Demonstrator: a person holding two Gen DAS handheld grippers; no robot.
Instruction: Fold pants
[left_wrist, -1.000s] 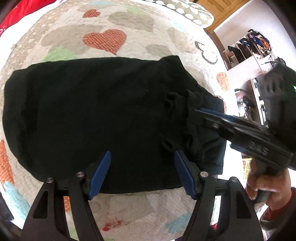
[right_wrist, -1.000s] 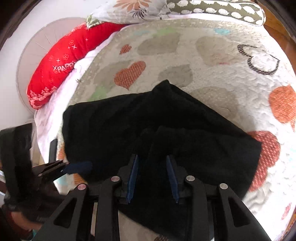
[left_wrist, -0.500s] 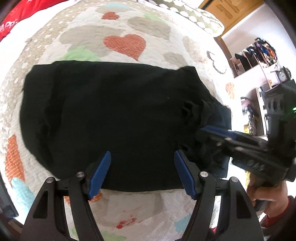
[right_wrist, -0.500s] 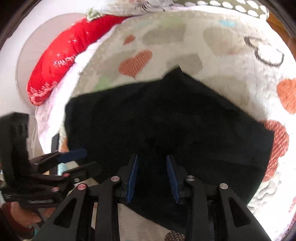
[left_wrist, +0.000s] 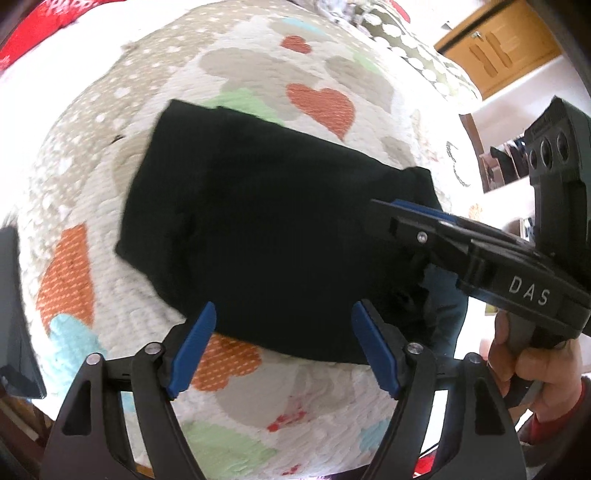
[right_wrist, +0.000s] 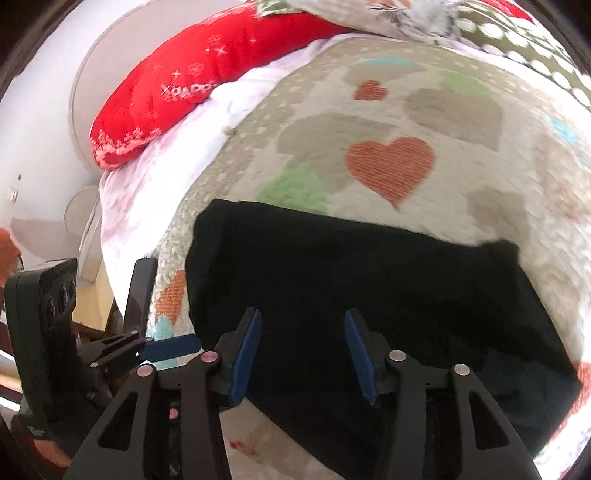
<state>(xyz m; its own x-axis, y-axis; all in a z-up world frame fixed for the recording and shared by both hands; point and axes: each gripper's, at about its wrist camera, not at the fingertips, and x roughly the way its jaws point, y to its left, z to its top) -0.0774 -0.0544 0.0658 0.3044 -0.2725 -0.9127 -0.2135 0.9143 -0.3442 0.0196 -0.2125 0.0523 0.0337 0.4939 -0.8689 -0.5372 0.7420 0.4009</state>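
The black pants (left_wrist: 266, 229) lie folded into a rough rectangle on the heart-patterned quilt (left_wrist: 317, 107); they also show in the right wrist view (right_wrist: 369, 280). My left gripper (left_wrist: 284, 343) is open and empty, held just above the pants' near edge. My right gripper (right_wrist: 301, 347) is open and empty over the pants' near side. In the left wrist view the right gripper (left_wrist: 413, 218) reaches in from the right over the pants' right end. In the right wrist view the left gripper (right_wrist: 166, 349) shows at the lower left.
A red pillow (right_wrist: 192, 74) and patterned pillows (right_wrist: 406, 14) lie at the head of the bed. A wooden cabinet (left_wrist: 498, 44) and shelves (left_wrist: 506, 162) stand beyond the bed's right side. A dark flat object (left_wrist: 14, 317) sits at the left edge.
Both grippers have pulled back and up from the pants. The right gripper, earlier narrow around the bunched fabric, has opened wider and the pants lie flat.
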